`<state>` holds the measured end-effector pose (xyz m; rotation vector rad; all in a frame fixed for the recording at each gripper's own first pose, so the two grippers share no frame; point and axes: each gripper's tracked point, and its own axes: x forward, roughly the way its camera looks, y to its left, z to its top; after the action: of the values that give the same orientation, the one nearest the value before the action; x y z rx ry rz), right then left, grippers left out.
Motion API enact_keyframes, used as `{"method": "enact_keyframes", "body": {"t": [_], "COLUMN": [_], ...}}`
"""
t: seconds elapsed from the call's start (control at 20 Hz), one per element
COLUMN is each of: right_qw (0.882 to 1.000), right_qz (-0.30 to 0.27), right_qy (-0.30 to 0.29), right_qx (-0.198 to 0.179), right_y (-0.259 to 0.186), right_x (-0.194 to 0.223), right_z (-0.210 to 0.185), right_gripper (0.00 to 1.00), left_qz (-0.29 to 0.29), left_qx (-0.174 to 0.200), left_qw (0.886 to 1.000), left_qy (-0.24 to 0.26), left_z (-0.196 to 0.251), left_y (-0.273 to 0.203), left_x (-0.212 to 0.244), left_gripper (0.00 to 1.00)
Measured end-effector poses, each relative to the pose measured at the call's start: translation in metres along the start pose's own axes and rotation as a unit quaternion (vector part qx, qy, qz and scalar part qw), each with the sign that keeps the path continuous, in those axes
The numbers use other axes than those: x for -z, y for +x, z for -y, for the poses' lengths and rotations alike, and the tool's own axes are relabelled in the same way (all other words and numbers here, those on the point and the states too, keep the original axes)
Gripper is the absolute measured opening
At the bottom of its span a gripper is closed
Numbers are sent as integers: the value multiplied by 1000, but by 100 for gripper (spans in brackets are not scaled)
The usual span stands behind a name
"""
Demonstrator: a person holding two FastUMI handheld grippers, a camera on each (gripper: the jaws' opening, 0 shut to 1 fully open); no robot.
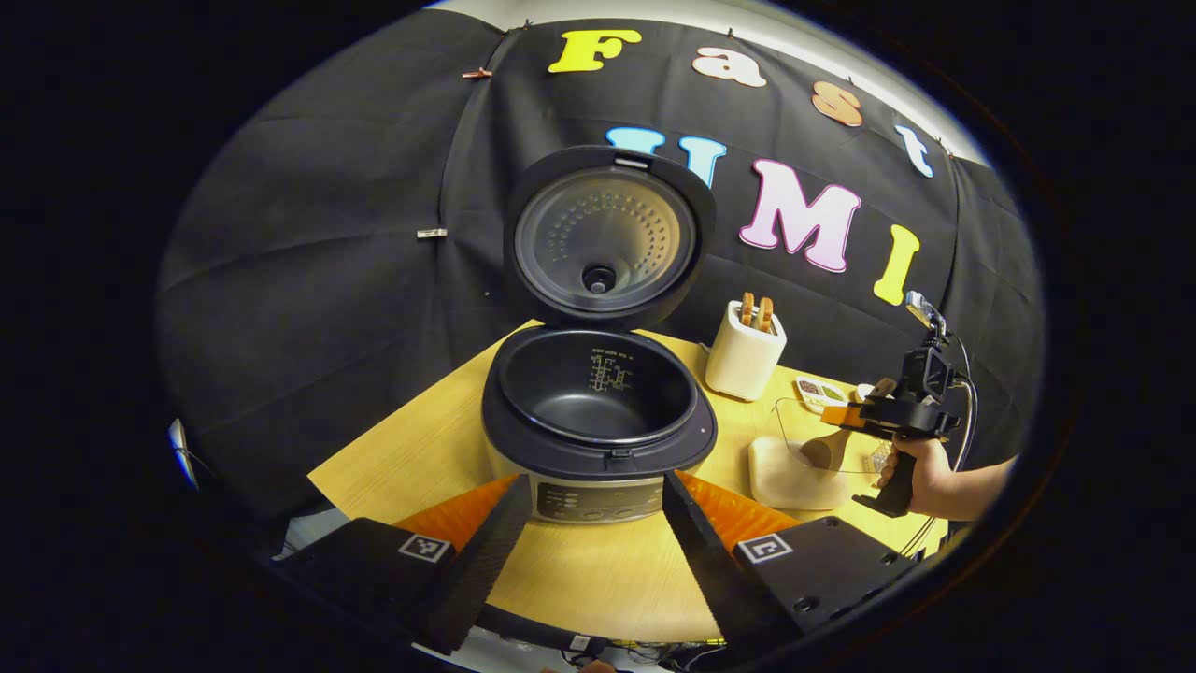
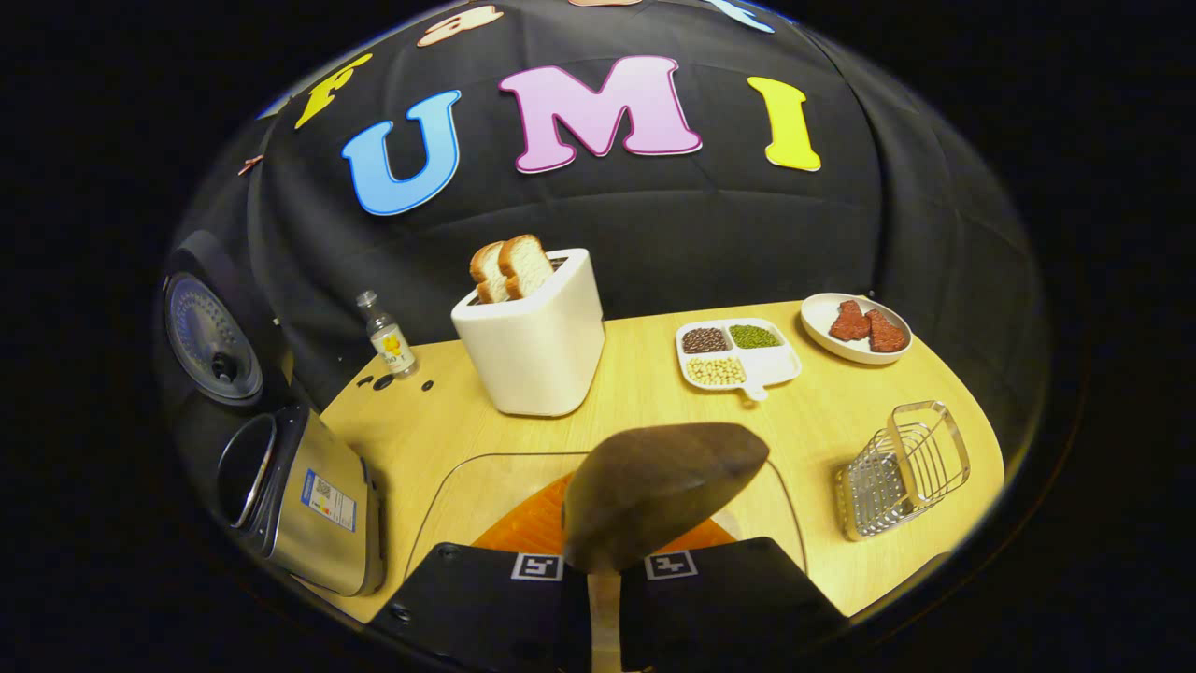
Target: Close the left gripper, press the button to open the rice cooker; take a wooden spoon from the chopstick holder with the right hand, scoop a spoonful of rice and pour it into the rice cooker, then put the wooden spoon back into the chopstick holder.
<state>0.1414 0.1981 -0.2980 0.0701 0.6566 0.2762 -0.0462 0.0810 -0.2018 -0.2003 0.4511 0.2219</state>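
Observation:
The rice cooker (image 1: 598,439) stands open in front of me, its lid (image 1: 607,234) upright and its dark inner pot (image 1: 598,383) bare. My left gripper (image 1: 598,551) is open, its fingers spread to either side of the cooker's front panel. To the right, a hand holds my right gripper (image 1: 883,416), shut on the wooden spoon (image 1: 827,451), whose bowl dips into the clear rice container (image 1: 790,477). In the right gripper view the spoon (image 2: 654,491) sticks forward from my right gripper (image 2: 603,561) over the container's rim (image 2: 505,456). The wire chopstick holder (image 2: 902,467) sits right of it.
A white toaster (image 2: 537,336) with bread slices stands behind the container. A small bottle (image 2: 385,336) is at the back left, near the cooker (image 2: 299,495). A divided tray of beans (image 2: 738,355) and a plate with meat pieces (image 2: 855,327) lie at the back right.

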Motion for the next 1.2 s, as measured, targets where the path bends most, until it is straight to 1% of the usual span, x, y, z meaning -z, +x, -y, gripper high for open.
{"method": "enact_keyframes", "body": {"t": [0.1,0.2,0.25,0.35,0.4,0.45,0.6,0.85,1.2], "right_qw": [999,994,992,991,990,989,980,970,943], "right_qz": [-20,-40,-42,-44,-46,-49,-55,-49,-43], "right_qy": [37,94,113,124,127,136,187,237,330], "right_qx": [-12,-27,-28,-28,-30,-32,-32,-35,-8], "right_y": [1,0,-1,-1,-2,-3,-8,-15,-26], "right_x": [8,11,10,11,12,11,8,0,1], "right_z": [-13,-26,-29,-30,-32,-33,-32,-21,13], "right_gripper": [17,17,16,16,16,17,17,16,16], "left_qz": [-1,-5,-5,-4,-4,-4,9,13,27], "left_qx": [0,-1,-2,-3,-3,-2,-7,2,11], "left_qw": [1000,1000,1000,1000,1000,1000,1000,1000,1000], "left_qy": [-5,-3,-1,1,0,0,-1,-2,11], "left_z": [-3,-5,-7,-10,-11,-12,-15,-14,-8], "left_y": [-6,-10,-10,-12,-13,-13,-14,-11,-15], "left_x": [4,8,9,9,8,9,0,-5,-15], "left_gripper": [96,96,96,96,93,96,96,95,95]}}
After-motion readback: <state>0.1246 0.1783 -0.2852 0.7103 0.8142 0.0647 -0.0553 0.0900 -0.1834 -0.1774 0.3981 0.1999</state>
